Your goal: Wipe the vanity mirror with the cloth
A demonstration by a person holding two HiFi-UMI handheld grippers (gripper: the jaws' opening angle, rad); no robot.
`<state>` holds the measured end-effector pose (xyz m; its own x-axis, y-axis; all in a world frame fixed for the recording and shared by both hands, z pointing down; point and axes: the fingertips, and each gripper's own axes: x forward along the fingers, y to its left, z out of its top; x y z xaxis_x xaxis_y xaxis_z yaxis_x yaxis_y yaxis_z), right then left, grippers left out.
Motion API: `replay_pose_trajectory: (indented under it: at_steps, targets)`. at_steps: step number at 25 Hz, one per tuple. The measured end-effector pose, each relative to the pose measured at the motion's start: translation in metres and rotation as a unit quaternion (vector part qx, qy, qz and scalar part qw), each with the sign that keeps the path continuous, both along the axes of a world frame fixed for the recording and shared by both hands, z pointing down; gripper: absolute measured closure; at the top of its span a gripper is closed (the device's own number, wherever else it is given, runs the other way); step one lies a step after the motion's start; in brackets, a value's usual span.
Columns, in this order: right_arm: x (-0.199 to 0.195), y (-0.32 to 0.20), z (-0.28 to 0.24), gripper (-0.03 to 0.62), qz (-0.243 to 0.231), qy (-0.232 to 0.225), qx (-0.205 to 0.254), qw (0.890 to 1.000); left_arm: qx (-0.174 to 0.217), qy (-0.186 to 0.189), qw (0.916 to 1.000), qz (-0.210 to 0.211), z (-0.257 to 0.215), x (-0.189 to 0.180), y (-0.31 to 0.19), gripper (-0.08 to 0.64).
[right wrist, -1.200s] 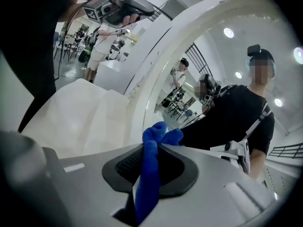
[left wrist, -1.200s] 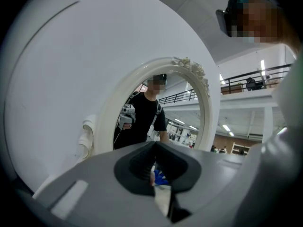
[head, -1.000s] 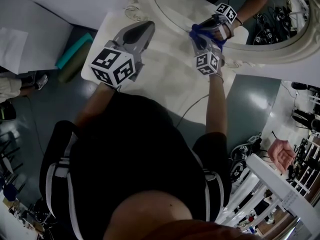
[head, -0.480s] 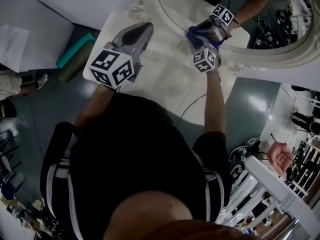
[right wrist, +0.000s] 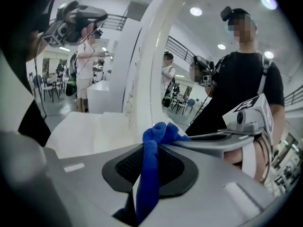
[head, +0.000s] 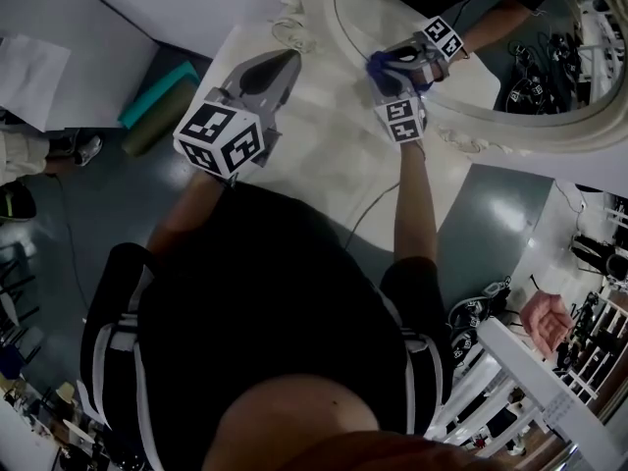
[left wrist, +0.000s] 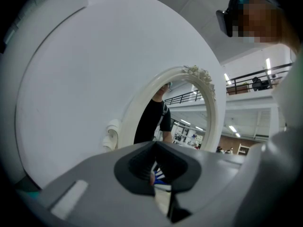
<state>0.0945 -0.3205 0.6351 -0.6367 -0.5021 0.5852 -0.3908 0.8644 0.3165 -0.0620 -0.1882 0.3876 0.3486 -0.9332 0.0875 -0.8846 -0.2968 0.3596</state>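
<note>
One broad, smooth white surface (head: 324, 155) carries an oval vanity mirror (head: 510, 121) in a cream frame with carved scrolls and a floral crest. Its glass reflects the person in a black shirt and the lit hall behind.

The left gripper (head: 289, 62), of matte grey plastic with a black-and-white marker cube, hovers over the surface short of the frame. Its tapering jaws are closed to a thin slit with nothing between them.

The right gripper (head: 388, 72) presses against the lower glass beside the rim. Its ribbed dark pads are clamped on a nubby bright blue cloth (right wrist: 150, 174), which is bunched at the tips and touches the mirror.

Compared with a second ago, the right gripper and cloth sit a little further left along the lower rim. The left gripper's pose is unchanged.
</note>
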Motion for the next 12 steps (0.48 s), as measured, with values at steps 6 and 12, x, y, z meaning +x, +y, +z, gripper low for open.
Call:
replay_pose_trajectory:
  at_steps: [6, 12]
  targets:
    - [-0.028, -0.001, -0.012, 0.523, 0.016, -0.087, -0.024, 0.996, -0.004, -0.007, 1.0, -0.005, 0.003, -0.014, 0.008, 0.549]
    - [-0.053, -0.001, -0.029, 0.522, 0.036, -0.168, -0.037, 0.984, -0.004, -0.007, 0.9999, -0.011, 0.004, -0.025, 0.014, 0.549]
